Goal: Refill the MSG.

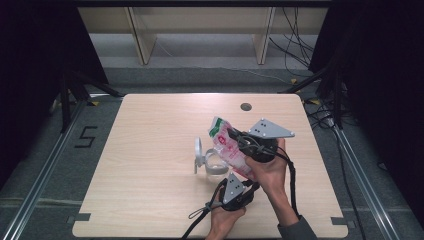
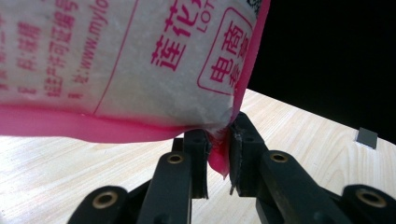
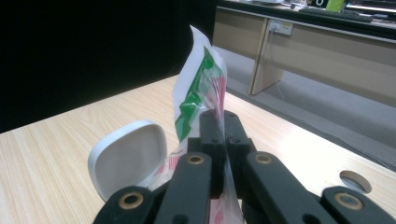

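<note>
A plastic bag (image 1: 225, 142) with pink print and a green top hangs tilted above the table, held between both grippers. My right gripper (image 1: 237, 138) is shut on its upper part, the film squeezed between the black jaws (image 3: 223, 135), with the bag's green-striped top (image 3: 200, 84) rising past them. My left gripper (image 1: 244, 176) pinches the bag's lower pink corner (image 2: 218, 158) from below; the bag's white side with pink characters (image 2: 126, 60) looms above it. Under the bag stands a clear container (image 1: 216, 166) with its white lid (image 1: 199, 149) flipped open, also seen as the lid (image 3: 128, 156).
The wooden table (image 1: 150, 165) has a round cable hole (image 1: 245, 106) near its far edge, seen again as the hole (image 3: 355, 181). Dark curtains flank both sides. A wooden desk frame (image 1: 145, 40) and cables lie on the floor beyond.
</note>
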Demonstrator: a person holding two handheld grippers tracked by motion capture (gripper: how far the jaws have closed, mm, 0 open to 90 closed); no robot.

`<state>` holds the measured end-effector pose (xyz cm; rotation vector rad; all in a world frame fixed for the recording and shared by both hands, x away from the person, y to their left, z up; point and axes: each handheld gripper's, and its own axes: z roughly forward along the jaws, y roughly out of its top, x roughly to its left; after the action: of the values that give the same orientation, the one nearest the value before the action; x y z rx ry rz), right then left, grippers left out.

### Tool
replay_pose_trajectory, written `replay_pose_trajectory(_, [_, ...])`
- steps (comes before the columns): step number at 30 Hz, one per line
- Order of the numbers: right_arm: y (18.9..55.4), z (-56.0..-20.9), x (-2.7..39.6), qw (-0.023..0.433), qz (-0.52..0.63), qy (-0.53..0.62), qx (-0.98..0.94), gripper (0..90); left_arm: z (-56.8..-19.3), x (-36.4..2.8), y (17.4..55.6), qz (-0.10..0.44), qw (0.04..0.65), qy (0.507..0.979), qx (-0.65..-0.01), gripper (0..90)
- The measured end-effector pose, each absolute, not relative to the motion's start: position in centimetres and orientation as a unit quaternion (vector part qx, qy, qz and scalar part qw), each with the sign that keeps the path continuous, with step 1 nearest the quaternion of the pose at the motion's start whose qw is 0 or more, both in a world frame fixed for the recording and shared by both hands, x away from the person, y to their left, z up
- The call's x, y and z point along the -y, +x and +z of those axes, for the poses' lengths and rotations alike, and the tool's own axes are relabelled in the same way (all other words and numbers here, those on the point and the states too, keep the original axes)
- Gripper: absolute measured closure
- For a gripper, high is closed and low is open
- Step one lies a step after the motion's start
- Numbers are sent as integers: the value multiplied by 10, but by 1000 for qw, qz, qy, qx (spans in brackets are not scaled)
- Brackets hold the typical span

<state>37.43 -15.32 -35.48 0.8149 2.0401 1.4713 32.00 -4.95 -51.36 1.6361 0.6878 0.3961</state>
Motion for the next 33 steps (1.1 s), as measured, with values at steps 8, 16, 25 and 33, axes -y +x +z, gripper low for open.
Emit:
replay_pose_trajectory(8, [376, -356, 149, 247, 533, 294, -754, 900, -514, 50, 320, 173, 615, 710, -297, 788])
replay_pose_trajectory(16, [377, -357, 147, 240, 537, 298, -752, 900, -514, 50, 320, 172, 616, 710, -295, 788])
replay_pose_trajectory(25, [376, -356, 146, 243, 536, 295, -753, 900, -513, 50, 320, 172, 618, 709, -294, 788])
replay_pose_trajectory(33, [378, -356, 147, 248, 531, 289, -757, 900, -512, 52, 320, 170, 617, 709, -295, 788])
